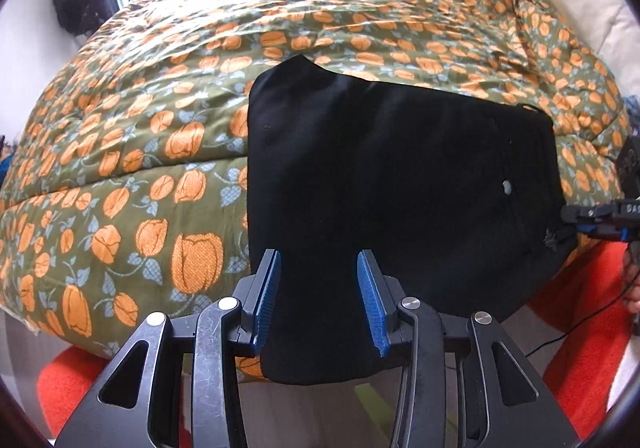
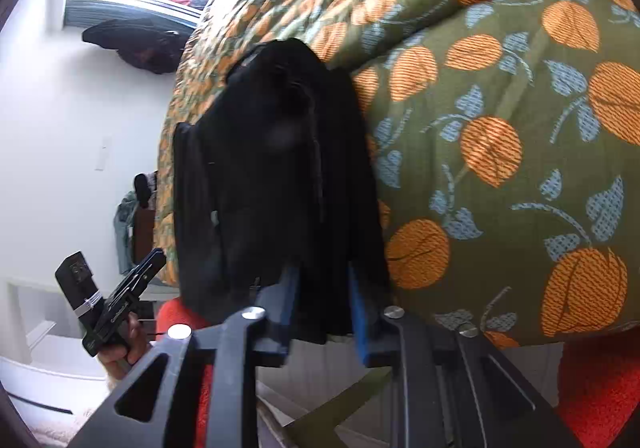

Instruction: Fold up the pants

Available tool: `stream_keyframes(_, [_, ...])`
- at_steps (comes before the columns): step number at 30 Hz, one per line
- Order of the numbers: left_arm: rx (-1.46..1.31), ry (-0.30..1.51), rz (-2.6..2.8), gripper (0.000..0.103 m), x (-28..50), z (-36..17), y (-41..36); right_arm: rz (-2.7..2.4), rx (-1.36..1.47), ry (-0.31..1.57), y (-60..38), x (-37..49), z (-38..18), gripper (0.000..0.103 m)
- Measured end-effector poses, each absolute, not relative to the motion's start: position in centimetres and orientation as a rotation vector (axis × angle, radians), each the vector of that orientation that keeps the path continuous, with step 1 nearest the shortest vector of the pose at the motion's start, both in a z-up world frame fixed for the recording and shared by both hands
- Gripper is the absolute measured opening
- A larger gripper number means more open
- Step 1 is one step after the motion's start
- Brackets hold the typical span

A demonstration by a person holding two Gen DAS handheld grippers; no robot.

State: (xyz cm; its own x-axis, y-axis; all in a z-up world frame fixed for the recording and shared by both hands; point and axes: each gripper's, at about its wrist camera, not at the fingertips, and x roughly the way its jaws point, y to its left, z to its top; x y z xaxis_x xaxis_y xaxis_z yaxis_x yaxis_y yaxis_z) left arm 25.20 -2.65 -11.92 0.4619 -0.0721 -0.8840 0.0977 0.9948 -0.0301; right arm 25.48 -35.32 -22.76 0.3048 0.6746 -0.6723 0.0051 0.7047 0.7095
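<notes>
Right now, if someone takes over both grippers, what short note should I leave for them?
Left gripper: jaws open, over the near edge of the black pants, holding nothing.
Right gripper: at the pants' side edge, cloth between its jaws; grip unclear, picture blurred.
Pants: already folded into a compact rectangle on the flowered quilt.
Left to do: check the right release, perhaps one last fold or smoothing.

1. The only lettering I can partly read is on my right tool (image 1: 566,218), seen from the left wrist camera: white letters (image 1: 632,208) on its black body that look like "DAS", cut off by the picture's edge.
2. From the right wrist camera, my left tool (image 2: 158,258) carries a short white print (image 2: 119,318) along its black body, too blurred to read.
</notes>
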Motion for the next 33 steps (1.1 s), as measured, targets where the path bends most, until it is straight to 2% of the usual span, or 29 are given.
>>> stream_keyframes(6, [0.027,1.086,-0.079,0.041,25.2,-11.8,-2.6,0.481,0.370,0.911,-32.8,26.9,-13.1,0.038])
stream_keyframes(9, [0.053,1.109,-0.053,0.041,25.5,-12.6,-3.2,0.534,0.255,0.830,-28.9,28.2,-10.7,0.038])
stream_keyframes(11, [0.072,1.122,-0.043,0.041,25.5,-13.1,-3.4,0.521,0.185,0.820,-26.7,29.2,-11.9,0.038])
stream_keyframes(15, [0.096,1.123,-0.036,0.042,25.5,-13.3,-3.9,0.451,0.121,0.991,-25.4,31.4,-18.4,0.034])
stream_keyframes(26, [0.097,1.132,-0.028,0.042,25.6,-13.5,-4.0,0.509,-0.008,0.854,-24.9,23.7,-13.9,0.032])
stream_keyframes(30, [0.103,1.135,-0.025,0.043,25.5,-13.8,-4.2,0.537,-0.058,0.840,-23.9,19.9,-15.0,0.032])
stream_keyframes(33, [0.113,1.141,-0.025,0.047,25.5,-14.3,-4.5,0.519,-0.046,0.938,-23.6,19.6,-18.6,0.032])
